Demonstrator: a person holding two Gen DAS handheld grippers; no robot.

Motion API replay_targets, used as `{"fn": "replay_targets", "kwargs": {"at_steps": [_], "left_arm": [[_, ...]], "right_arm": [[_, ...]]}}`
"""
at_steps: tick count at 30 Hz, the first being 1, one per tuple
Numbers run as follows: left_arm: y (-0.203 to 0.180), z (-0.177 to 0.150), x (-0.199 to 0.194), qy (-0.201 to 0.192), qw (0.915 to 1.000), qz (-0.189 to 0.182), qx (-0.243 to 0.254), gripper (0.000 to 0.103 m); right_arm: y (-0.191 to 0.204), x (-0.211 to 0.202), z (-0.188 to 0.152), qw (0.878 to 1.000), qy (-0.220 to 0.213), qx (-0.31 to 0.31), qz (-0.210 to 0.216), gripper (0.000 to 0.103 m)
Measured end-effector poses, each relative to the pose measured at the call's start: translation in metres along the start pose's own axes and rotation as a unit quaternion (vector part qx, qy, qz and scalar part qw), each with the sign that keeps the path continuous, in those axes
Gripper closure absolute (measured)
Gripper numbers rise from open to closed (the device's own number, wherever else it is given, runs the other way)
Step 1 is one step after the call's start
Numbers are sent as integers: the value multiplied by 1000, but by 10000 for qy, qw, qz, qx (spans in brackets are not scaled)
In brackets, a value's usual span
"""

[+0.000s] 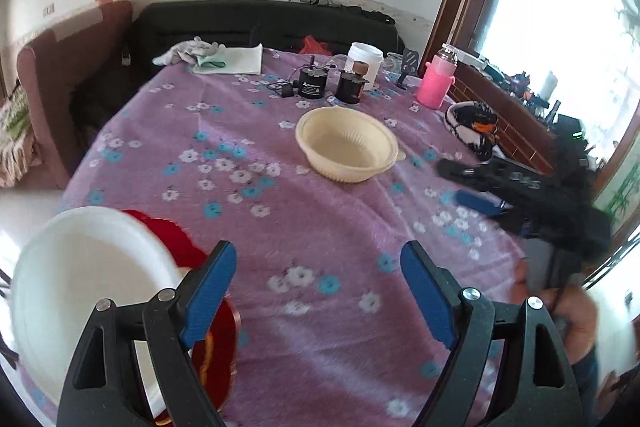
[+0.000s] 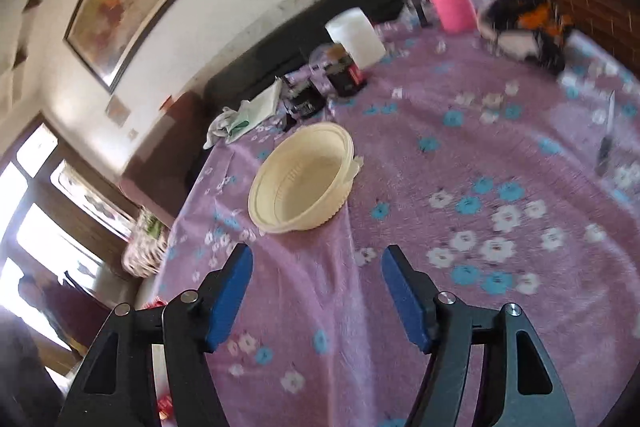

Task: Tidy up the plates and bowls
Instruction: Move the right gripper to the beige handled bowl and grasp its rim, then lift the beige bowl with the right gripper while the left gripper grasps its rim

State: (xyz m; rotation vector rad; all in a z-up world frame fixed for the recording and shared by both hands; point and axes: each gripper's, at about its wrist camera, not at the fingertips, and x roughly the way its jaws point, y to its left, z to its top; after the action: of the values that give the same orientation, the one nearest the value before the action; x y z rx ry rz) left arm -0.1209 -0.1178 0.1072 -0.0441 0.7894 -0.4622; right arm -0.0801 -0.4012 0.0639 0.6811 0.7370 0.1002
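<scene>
A cream plastic bowl [image 1: 348,147] stands upright and empty near the middle of the purple flowered tablecloth [image 1: 320,219]. In the left wrist view a white plate [image 1: 80,267] lies at the near left edge, partly over a red, gold-trimmed item [image 1: 218,339]. My left gripper [image 1: 318,255] is open with only cloth between its blue pads, and the plate lies outside its left finger. My right gripper [image 1: 456,183] comes in blurred from the right, short of the bowl. In the right wrist view the right gripper [image 2: 317,255] is open and empty, with the cream bowl [image 2: 304,179] just ahead.
At the far side of the table stand a pink bottle [image 1: 434,83], a white jar [image 1: 366,63], two black canisters [image 1: 312,85] and folded cloths [image 1: 224,61]. A patterned slipper [image 1: 472,129] lies at the right edge. A dark sofa [image 1: 260,23] runs behind.
</scene>
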Motion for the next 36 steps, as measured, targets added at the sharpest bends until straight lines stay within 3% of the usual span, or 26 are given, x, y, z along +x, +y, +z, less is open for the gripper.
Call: {"fn": "replay_targets", "kwargs": {"at_steps": [4, 11, 13, 16, 24, 36], "left_arm": [[-5, -4, 10, 72, 10000, -39, -29, 19], [-1, -11, 22, 213, 9997, -49, -76, 19], [-1, -12, 21, 205, 9998, -41, -40, 19], [-4, -14, 19, 158, 9998, -12, 76, 19], [-12, -21, 15, 67, 9997, 0, 243, 19], [-27, -31, 26, 294, 9986, -213, 383, 19]], "right_arm": [[-5, 37, 13, 9985, 342, 423, 63, 33], [-11, 88, 40, 9960, 590, 619, -275, 41], [-14, 102, 43, 9945, 718, 684, -335, 67], [-20, 112, 44, 9936, 814, 711, -337, 85], [-24, 68, 31, 9975, 587, 331, -226, 92], [-47, -51, -37, 9931, 985, 30, 630, 92]]}}
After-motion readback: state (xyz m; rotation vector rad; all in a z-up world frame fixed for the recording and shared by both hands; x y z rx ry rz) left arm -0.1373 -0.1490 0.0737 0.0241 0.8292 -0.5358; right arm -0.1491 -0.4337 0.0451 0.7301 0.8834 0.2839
